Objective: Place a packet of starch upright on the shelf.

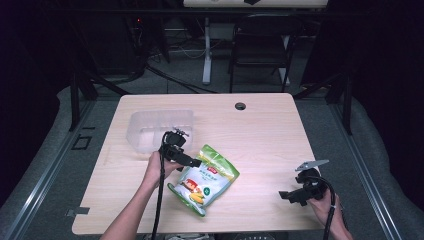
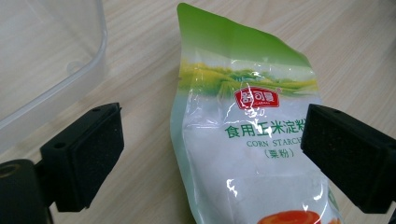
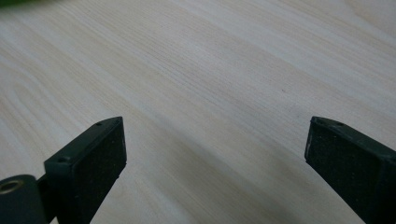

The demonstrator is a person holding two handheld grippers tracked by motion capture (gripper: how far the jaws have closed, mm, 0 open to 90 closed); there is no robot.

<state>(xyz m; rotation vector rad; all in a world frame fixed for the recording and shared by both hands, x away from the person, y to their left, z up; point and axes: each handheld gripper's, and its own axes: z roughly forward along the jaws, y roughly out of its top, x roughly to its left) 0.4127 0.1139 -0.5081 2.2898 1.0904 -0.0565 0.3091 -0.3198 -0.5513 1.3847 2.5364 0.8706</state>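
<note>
- Item, the work in hand: a bag of corn starch (image 1: 204, 180), green-topped with white powder behind a clear front, lying flat on the wooden table (image 1: 260, 130) near its middle. I judge the job to be lifting it into the clear plastic bin (image 1: 159, 129) that stands just beyond it, toward the far left of the table.
- Item, my left gripper (image 1: 196, 162): poised at the bag's upper edge. In the left gripper view my jaws stand apart, one pad to each side of the bag (image 2: 243, 135); the right pad overlaps the bag's edge in the picture, the left has bare table between it and the bag. Neither presses, so nothing is gripped.
- Item, my right gripper (image 1: 286, 196): parked near the table's near right corner, well apart from the bag. Jaws wide apart, holding nothing.
- Progress: early. The bag is still on the table, unlifted; the bin looks empty as far as I can tell. Left to do: close on the bag, raise it, carry it over the bin's rim, release.
- View notes: the high view gives the full layout, both hands, and the bin whole. The left gripper view adds the printed label, reading "CORN STARCH", and one rounded corner of the bin (image 2: 56, 60). The right gripper view gives plain wood grain between my pads (image 3: 100, 158), with a sliver of green at its top left edge, probably the bag.
</note>
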